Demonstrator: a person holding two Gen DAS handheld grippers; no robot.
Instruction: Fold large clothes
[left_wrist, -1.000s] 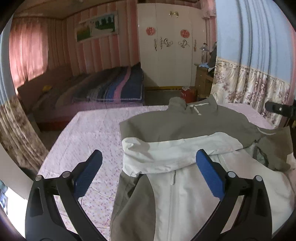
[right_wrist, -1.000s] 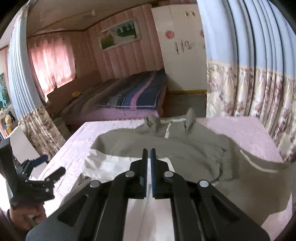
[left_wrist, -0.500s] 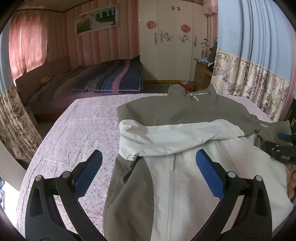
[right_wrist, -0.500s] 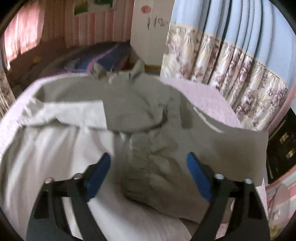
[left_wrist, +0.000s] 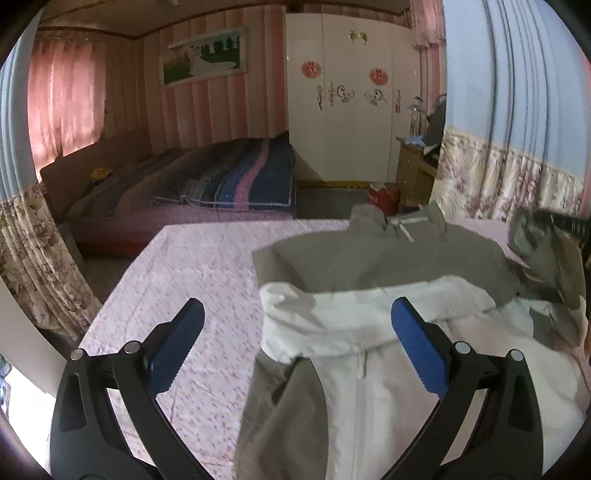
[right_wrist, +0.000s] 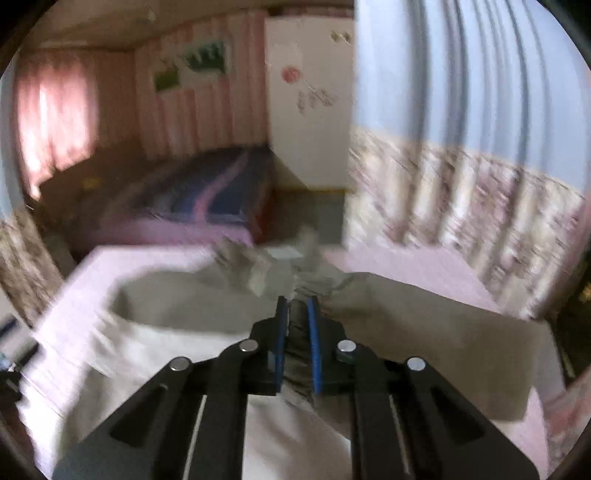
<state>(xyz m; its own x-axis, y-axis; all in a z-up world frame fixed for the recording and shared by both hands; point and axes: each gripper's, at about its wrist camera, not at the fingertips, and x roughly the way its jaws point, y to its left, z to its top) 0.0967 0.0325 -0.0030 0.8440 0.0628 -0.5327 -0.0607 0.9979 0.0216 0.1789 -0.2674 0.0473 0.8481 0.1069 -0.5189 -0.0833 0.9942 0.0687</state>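
A grey-green and white zip jacket (left_wrist: 369, 325) lies front up on a pink flowered bedsheet (left_wrist: 192, 266), collar at the far end. Its left sleeve (left_wrist: 354, 314) is folded across the chest. My left gripper (left_wrist: 295, 332) is open and empty, held above the jacket's lower left side. My right gripper (right_wrist: 297, 317) is shut on a bunch of the jacket's grey right sleeve (right_wrist: 299, 343) and holds it lifted above the jacket (right_wrist: 192, 332). The right wrist view is blurred. In the left wrist view the lifted sleeve (left_wrist: 543, 243) shows at the far right.
A second bed with a striped blanket (left_wrist: 229, 181) stands beyond the sheet. A white wardrobe (left_wrist: 351, 92) is at the back. Flowered curtains (left_wrist: 517, 181) hang along the right side. A red container (left_wrist: 384, 192) sits on the floor by a wooden cabinet.
My right gripper, open over the crumpled right sleeve half a second ago, has closed on it and lifted it. My left gripper stays open and has shifted only slightly.
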